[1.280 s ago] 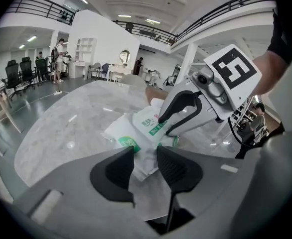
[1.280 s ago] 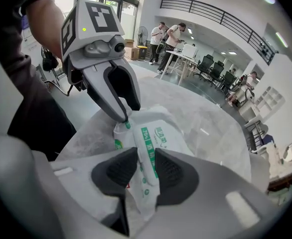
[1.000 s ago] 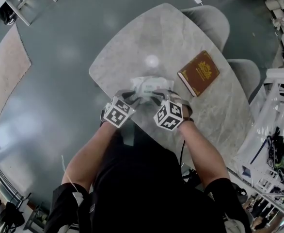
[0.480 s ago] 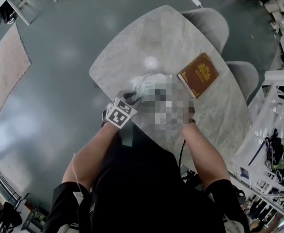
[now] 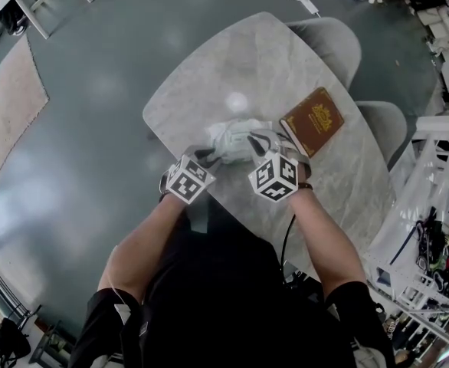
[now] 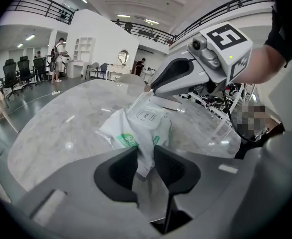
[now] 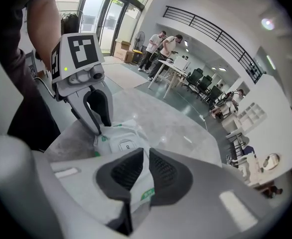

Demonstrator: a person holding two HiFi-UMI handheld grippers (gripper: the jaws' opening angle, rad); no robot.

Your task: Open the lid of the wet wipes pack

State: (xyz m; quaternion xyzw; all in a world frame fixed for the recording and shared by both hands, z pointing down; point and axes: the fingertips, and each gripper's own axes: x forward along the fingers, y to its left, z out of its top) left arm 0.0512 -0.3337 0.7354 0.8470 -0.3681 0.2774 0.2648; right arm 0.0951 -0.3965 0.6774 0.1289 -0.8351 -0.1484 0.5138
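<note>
The wet wipes pack (image 5: pixel 234 139), white with green print, lies near the front edge of the marble table (image 5: pixel 247 60), held at both ends. Its white flap lid (image 6: pixel 148 116) on top looks shut. My left gripper (image 6: pixel 145 163) pinches the pack's near seam; its jaws have just been closing on that film. My right gripper (image 7: pixel 147 171) is shut on the opposite end of the pack (image 7: pixel 124 144) and lifts it slightly; its jaws have just been opening a little with the film still between them. Each gripper shows in the other's view: right gripper (image 6: pixel 186 76), left gripper (image 7: pixel 86 93).
A brown book (image 5: pixel 312 119) lies on the table just right of the pack. Two grey chairs (image 5: pixel 332 41) stand behind the table. A white rack (image 5: pixel 431 175) with clutter stands at the far right. The person's body is close to the table's near edge.
My right gripper has risen and shifted slightly, pulling its end of the pack up. The left gripper has stayed in place.
</note>
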